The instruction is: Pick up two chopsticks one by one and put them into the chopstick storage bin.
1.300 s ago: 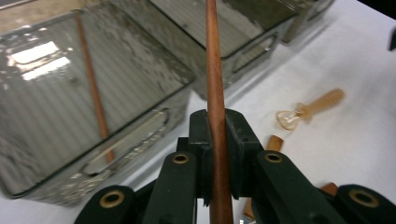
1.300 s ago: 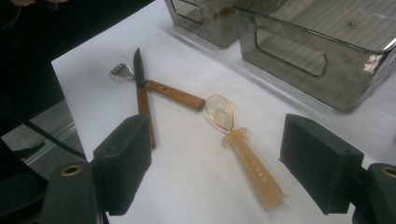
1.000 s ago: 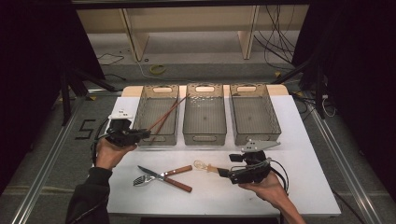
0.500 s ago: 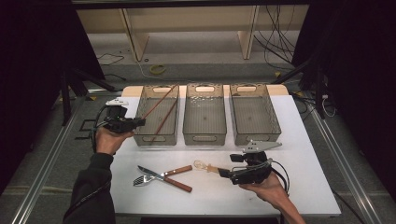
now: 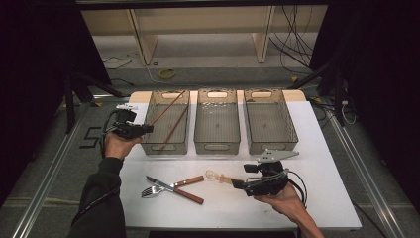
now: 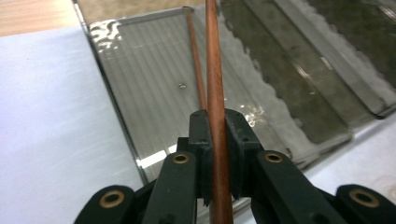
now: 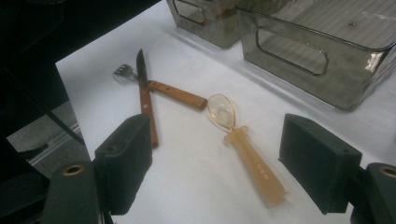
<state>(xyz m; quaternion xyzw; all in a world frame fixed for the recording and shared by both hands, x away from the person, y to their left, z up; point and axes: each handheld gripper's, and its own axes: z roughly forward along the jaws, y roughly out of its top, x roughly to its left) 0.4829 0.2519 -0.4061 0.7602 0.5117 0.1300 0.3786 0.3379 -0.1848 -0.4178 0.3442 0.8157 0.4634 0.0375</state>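
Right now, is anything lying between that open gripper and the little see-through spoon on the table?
Nothing visible does. The right gripper has its jaws wide open, and the spoon lies on bare white table between them, handle toward the gripper. The knife and fork lie off to one side.

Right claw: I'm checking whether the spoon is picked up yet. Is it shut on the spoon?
No. The right claw stands wide open, with the spoon flat on the table between its pads, untouched.

We see a knife (image 5: pixel 171 185) crossed over a fork (image 5: pixel 174 184) at six o'clock on the white table (image 5: pixel 327 148), two empty bins (image 5: pixel 217 120) at twelve.
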